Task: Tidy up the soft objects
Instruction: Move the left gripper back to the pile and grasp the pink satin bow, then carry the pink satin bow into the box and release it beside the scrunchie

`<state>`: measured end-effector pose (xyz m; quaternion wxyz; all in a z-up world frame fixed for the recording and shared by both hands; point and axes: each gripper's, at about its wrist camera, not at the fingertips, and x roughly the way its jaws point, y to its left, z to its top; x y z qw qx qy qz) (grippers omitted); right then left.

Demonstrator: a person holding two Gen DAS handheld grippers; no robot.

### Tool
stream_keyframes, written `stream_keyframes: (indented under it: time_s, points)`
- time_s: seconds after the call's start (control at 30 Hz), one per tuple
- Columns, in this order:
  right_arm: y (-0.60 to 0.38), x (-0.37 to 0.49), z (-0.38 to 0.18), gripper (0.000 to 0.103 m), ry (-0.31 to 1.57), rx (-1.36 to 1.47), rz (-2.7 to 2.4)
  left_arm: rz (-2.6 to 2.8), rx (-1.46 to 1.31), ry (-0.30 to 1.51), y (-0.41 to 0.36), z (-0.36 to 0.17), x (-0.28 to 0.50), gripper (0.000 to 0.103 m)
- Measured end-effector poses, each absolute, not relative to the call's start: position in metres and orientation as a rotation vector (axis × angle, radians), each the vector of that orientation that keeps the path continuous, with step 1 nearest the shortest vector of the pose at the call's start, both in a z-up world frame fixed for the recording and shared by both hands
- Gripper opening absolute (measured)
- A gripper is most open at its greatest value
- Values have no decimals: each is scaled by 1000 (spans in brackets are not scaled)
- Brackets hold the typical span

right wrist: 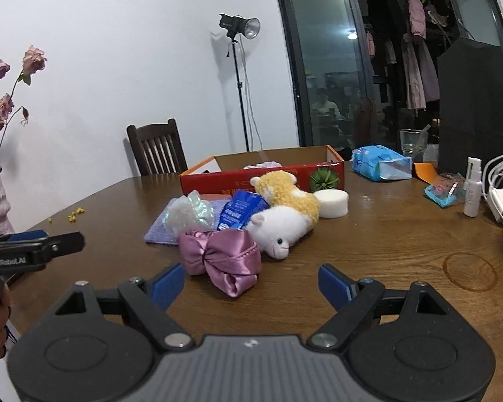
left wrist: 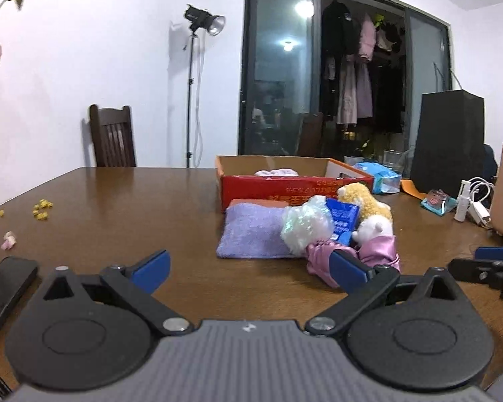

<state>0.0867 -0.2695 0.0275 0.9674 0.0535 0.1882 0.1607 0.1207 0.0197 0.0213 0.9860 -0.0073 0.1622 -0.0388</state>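
- Right wrist view: we see a red box (right wrist: pixel 261 176) with an open top on the brown desk (right wrist: pixel 385 251). A bit of pale pink cloth (right wrist: pixel 263 164) peeks out over its wall. We cannot tell what else is in the box.
- Just in front of the box lies a heap of soft things. A yellow plush toy (right wrist: pixel 285 191) lies on its side, touching a white plush toy (right wrist: pixel 278 227).
- A shiny pink bow (right wrist: pixel 221 256) sits at the front of the heap, closest to us.
- A blue packet (right wrist: pixel 239 209) leans between the toys and a white bath puff (right wrist: pixel 189 214).
- The puff rests on a purple towel (right wrist: pixel 157 231) that lies flat on the desk.
- A white round sponge (right wrist: pixel 332 202) stands just beside the yellow toy, near the box corner.
- Our right gripper (right wrist: pixel 251 284) is low over the desk with its blue fingers apart. It holds nothing. The bow is just ahead of it.
- Left wrist view: our left gripper (left wrist: pixel 248 268) also has its fingers wide apart and holds nothing. The bow is close to its right finger, and we cannot tell if they touch.
- A black paper bag (left wrist: pixel 449 140) stands far back on the right. We cannot see inside it.
- A blue pack of wipes (left wrist: pixel 379 174) lies beside the box.
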Motion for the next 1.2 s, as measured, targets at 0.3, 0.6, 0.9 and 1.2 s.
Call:
stream_keyframes:
  time_s: [0.3,0.6,0.9,1.2]
  points:
    - [-240,141,21,67,432,73,359,-235,-70,444,0,8,185,92]
    - [-234,189,10,15,532,110,430,-353,-218,623,-6,-11,244,42]
    - [-283,156,31,6,589,173,535,-539,-374,723,-14,3,222,19]
    - [-286,222,112,6,388,130,588,-509,-305,472,-2,87,302,19]
